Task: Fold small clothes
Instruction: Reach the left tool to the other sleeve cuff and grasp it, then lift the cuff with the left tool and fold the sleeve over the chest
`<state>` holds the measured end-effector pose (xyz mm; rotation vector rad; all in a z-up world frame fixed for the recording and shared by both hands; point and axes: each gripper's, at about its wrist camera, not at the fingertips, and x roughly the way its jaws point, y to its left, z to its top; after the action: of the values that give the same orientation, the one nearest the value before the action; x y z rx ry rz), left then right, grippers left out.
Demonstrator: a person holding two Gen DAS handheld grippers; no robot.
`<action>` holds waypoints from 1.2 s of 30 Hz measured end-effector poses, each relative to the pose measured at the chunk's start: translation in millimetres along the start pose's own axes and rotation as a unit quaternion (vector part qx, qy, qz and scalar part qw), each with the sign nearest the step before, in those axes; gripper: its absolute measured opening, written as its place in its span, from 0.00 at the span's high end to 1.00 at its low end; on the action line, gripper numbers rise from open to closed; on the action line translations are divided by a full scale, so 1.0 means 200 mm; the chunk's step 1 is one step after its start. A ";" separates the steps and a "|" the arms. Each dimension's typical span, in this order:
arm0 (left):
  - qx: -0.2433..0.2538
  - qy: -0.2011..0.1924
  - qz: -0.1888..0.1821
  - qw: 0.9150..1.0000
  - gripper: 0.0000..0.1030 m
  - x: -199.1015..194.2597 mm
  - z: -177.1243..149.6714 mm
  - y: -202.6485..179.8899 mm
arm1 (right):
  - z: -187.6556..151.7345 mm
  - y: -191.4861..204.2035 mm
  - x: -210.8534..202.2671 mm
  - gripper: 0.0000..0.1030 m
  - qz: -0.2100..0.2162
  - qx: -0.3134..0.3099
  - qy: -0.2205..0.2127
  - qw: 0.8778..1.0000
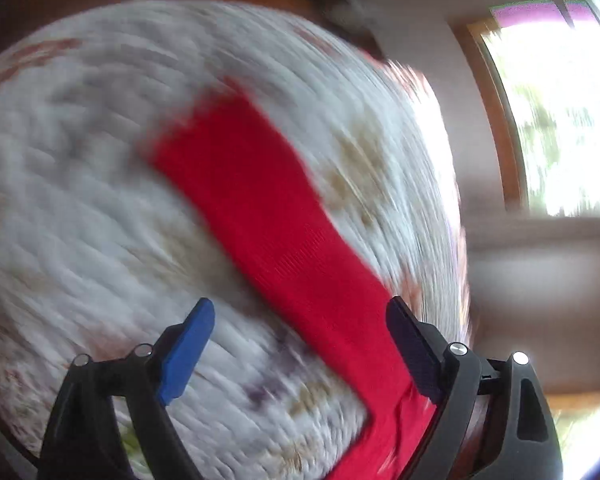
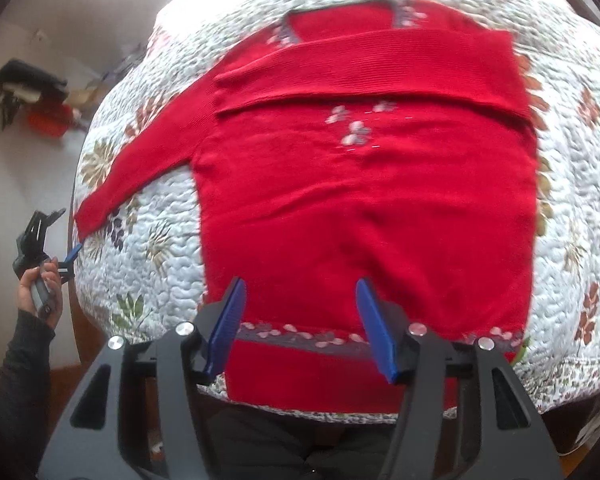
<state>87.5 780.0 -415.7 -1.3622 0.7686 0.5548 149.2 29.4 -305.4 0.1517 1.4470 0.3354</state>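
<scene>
Small red knitted sweater (image 2: 364,208) spread flat on the round table under a white quilted floral cloth (image 2: 172,264), hem toward 6 o'clock in the right wrist view, neck toward 12. One sleeve already folded across the chest, running from 9 to 3 o'clock; the other, the long red sleeve (image 2: 140,156), still stretched out, its long axis going from the shoulder down toward 8 o'clock, cuff near the table edge. Left gripper (image 2: 66,260), held in a hand (image 2: 40,288), just beside that cuff at 8 o'clock, so clearly the nearer one for this sleeve. In the blurred left wrist view, left gripper (image 1: 300,344) wide open and empty, the sleeve (image 1: 268,208) running from 5 toward 11 o'clock, closer to the right-side finger. Right gripper (image 2: 300,328) wide open too, holding nothing, hovering over the hem at 6 o'clock. Next move probably: grasp at the cuff, then carry across toward 3 o'clock.
</scene>
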 end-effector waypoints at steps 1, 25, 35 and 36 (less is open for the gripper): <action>-0.028 -0.016 0.001 0.999 0.15 -0.03 0.08 0.09 | 0.00 0.03 0.01 0.44 0.000 -0.005 0.003 1.000; -0.017 -0.012 0.097 0.995 0.84 0.16 0.44 0.06 | -0.01 0.18 0.02 0.43 -0.011 -0.019 0.009 1.000; 0.099 -0.043 0.046 0.993 0.94 -0.12 0.34 -0.36 | 0.01 0.16 -0.09 0.43 -0.004 -0.020 -0.020 1.000; 0.116 -0.047 0.037 0.991 0.94 -0.15 0.32 -0.44 | 0.02 0.15 -0.10 0.42 -0.004 -0.019 -0.021 1.000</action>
<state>145.2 833.7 -333.9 -1.0899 0.7831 0.5655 147.2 52.5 -277.6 0.1218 1.3982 0.3519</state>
